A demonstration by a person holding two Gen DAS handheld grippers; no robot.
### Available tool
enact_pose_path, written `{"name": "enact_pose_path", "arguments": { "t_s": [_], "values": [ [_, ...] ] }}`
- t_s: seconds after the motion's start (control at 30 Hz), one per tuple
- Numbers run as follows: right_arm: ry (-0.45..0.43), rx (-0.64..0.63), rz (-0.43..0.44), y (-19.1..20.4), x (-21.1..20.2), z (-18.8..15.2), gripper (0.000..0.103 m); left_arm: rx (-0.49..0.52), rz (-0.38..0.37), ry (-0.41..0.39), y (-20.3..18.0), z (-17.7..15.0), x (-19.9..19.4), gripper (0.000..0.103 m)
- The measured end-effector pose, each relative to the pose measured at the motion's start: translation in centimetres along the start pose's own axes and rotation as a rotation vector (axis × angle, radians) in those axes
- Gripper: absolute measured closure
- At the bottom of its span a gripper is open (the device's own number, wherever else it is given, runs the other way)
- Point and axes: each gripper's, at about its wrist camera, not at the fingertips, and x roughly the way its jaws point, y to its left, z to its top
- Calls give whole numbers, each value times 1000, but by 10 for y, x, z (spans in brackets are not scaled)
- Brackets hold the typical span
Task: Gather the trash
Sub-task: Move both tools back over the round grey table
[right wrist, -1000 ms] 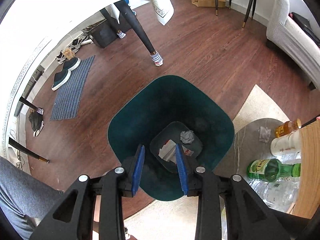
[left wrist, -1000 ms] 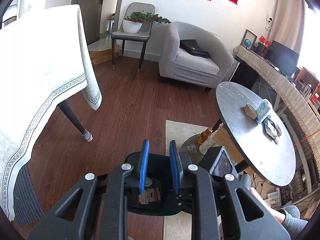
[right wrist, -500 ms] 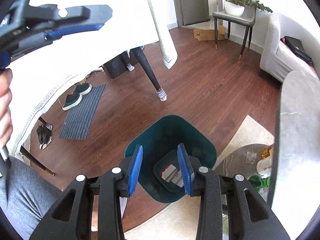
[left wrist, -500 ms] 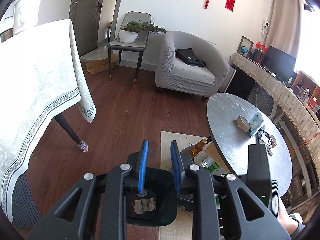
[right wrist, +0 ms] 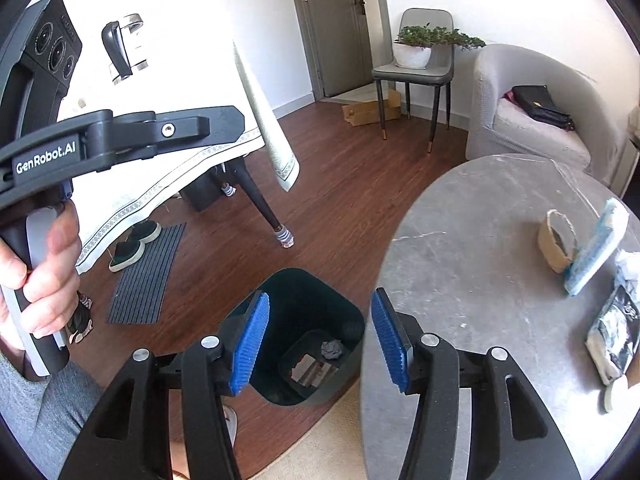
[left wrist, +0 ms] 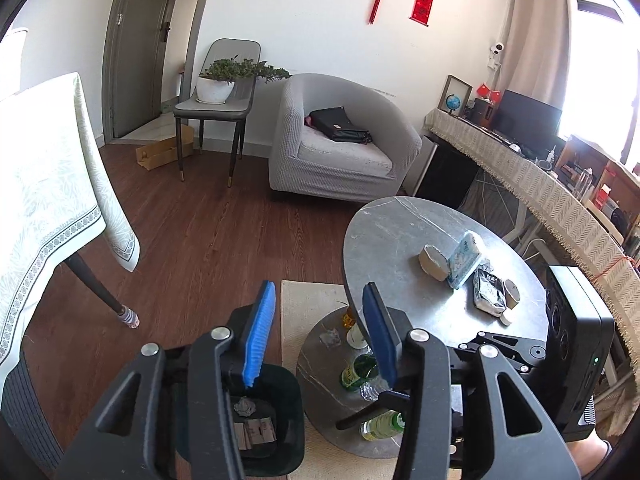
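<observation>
Waste bin: on the floor, just beside the round surface, holding a crumpled wad and flat scraps. Round surface: bears a basket, a tissue pack leaning just beside it, and a wrapper near its edge. Lower shelf: under the round surface, carrying bottles. Armchair: behind, a bag on its seat.

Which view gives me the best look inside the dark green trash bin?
The right wrist view: the dark green trash bin sits between the gripper's fingers, contents visible. In the left wrist view, the bin is partly hidden behind a finger.
</observation>
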Motion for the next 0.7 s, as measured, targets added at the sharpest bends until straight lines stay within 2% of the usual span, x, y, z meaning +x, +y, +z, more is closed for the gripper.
{"name": "enact_pose_path", "arguments": {
  "t_s": [0.1,0.2,0.33,0.7],
  "values": [
    [-23,18,-49,-17,-14,-3,49,13,-21,-3,-18,3,10,49],
    [-42,31,-89,-34,-27,-7,42,35,-37,-4,-38,6,21,44],
    [-61,54,-135,-60,-46,-21,40,71,-55,-7,-65,6,35,40],
    [-118,193,-217,-136,-92,-57,37,143,-103,37,-133,1,85,37]
  ]
}}
